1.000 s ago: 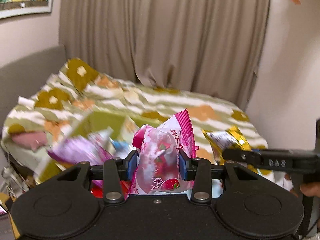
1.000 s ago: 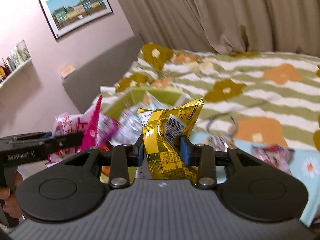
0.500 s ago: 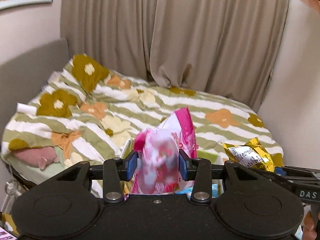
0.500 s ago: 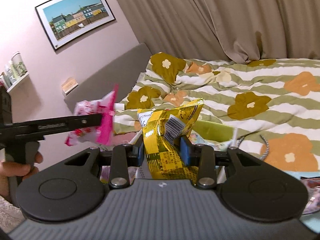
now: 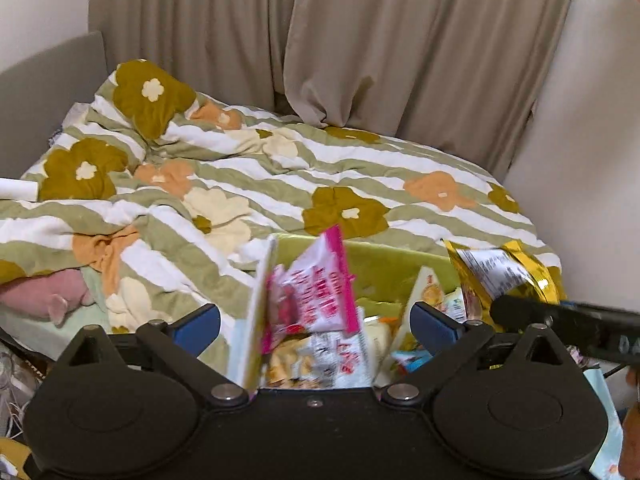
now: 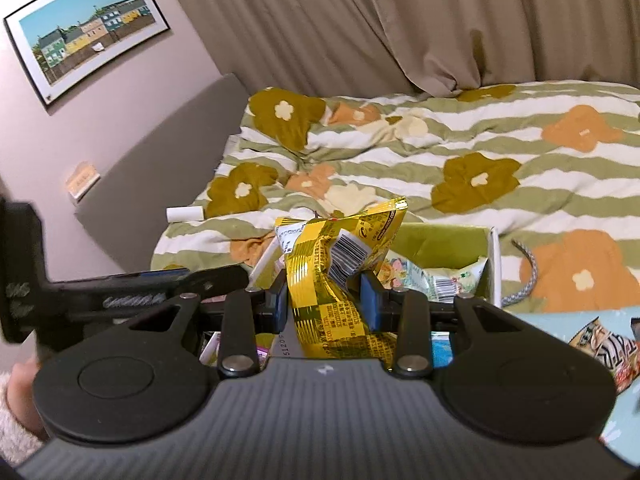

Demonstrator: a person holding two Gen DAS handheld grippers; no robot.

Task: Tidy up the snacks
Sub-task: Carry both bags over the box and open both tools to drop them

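My left gripper (image 5: 315,324) is open, its blue pads spread wide. The pink and white strawberry snack bag (image 5: 316,288) is loose between them, blurred, over the green box (image 5: 384,264) that holds several snack packets. My right gripper (image 6: 326,300) is shut on a yellow foil snack bag (image 6: 340,264), held above the same green box (image 6: 440,240). The yellow bag also shows in the left wrist view (image 5: 500,272), at the right.
The box sits on a bed with a green-striped flowered quilt (image 5: 240,184). A grey headboard (image 6: 168,160) and a framed picture (image 6: 88,32) are at left, beige curtains (image 5: 360,40) behind. More snack packets (image 6: 604,344) lie on a light blue cloth at right.
My left gripper has opened and let go of the pink bag, which is dropping toward the green box. Both grippers have moved over the box. The right one still grips the yellow bag.
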